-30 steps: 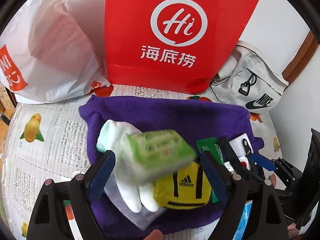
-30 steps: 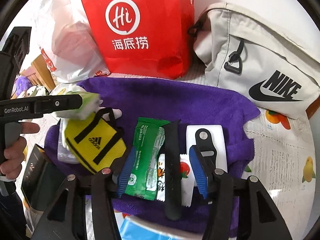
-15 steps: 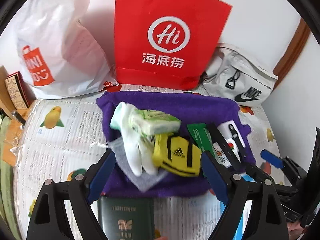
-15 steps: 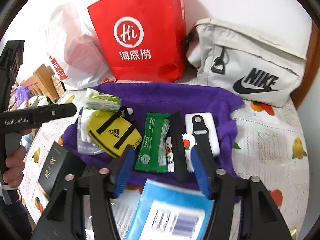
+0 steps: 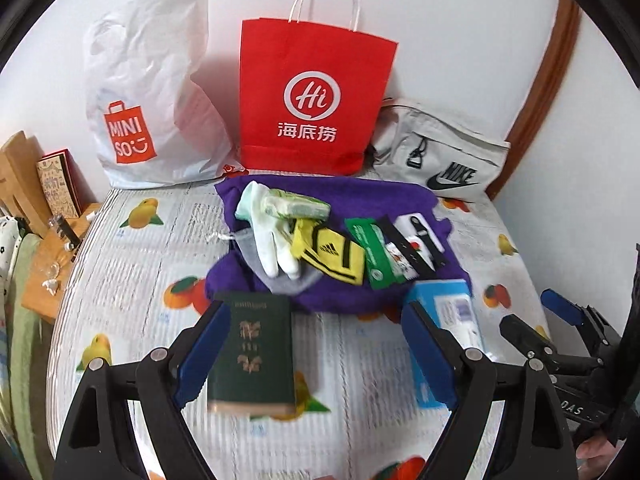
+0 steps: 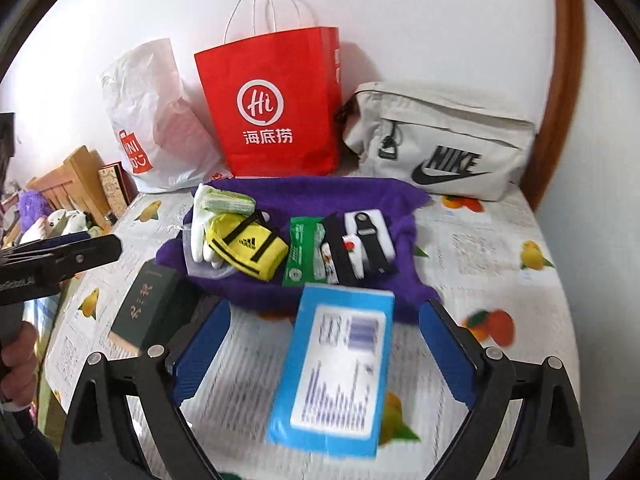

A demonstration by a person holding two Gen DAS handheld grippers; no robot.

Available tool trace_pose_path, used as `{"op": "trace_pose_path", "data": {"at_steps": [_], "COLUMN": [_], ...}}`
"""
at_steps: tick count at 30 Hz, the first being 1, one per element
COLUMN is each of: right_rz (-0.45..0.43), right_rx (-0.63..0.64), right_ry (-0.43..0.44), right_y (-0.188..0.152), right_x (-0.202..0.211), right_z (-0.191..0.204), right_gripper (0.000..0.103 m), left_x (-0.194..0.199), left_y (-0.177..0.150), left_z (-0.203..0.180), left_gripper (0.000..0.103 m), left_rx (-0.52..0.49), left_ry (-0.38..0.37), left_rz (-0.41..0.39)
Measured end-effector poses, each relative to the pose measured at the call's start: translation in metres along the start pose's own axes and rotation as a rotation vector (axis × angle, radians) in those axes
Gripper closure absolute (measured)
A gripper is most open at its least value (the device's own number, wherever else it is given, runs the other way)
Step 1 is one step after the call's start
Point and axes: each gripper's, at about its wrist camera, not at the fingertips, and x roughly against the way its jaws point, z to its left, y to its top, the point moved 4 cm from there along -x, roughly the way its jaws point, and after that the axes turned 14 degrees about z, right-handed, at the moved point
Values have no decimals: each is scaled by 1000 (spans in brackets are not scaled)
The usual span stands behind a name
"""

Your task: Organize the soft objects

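A purple towel [image 5: 360, 196] [image 6: 320, 196] lies on the fruit-print table. On it sit a white glove [image 5: 268, 240], a green tissue pack [image 5: 298, 206], a yellow Adidas pouch [image 5: 332, 254] [image 6: 248, 242], a green packet [image 5: 370, 254], a black strap and a white box [image 5: 416, 232]. My left gripper [image 5: 316, 344] stands open above a dark green book [image 5: 252, 356], without touching it. The jaws of my right gripper [image 6: 326, 344] are opening above a blue pack [image 6: 336, 372] that lies on the table, and the pads are clear of it.
A red paper bag [image 5: 316, 96], a white plastic bag [image 5: 148, 92] and a grey Nike bag [image 5: 444, 156] stand against the back wall. Wooden shelves with small items [image 5: 36, 200] sit at the left. A hand [image 6: 16, 356] holds the left gripper's handle.
Both grippers have drawn back and up from the towel. The green tissue pack, earlier between the left jaws, now rests on the glove. The right jaws have widened. Book and blue pack came into view.
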Motion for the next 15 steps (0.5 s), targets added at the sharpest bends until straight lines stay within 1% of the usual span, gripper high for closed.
{"op": "trace_pose_path", "data": {"at_steps": [2, 3, 7, 11, 15], "right_rz": [1, 0, -19, -60, -82], "right_rx": [-2, -2, -18, -28, -24], "right_ry": [-3, -3, 6, -9, -14], "right_y": [-10, -17, -37, -56, -74], "right_x": [9, 15, 35, 57, 74], "right_z": [2, 4, 9, 16, 22], "right_gripper": [8, 8, 8, 8, 8], "left_x": [9, 13, 33, 49, 59], "left_y": [-10, -16, -40, -65, -88], "left_z": [-1, -2, -4, -5, -6], "left_gripper": [11, 10, 10, 10, 10], "left_rx": [0, 0, -4, 2, 2], "left_ry": [-2, 2, 38, 29, 51], "left_rz": [-10, -17, -56, -84, -105]}}
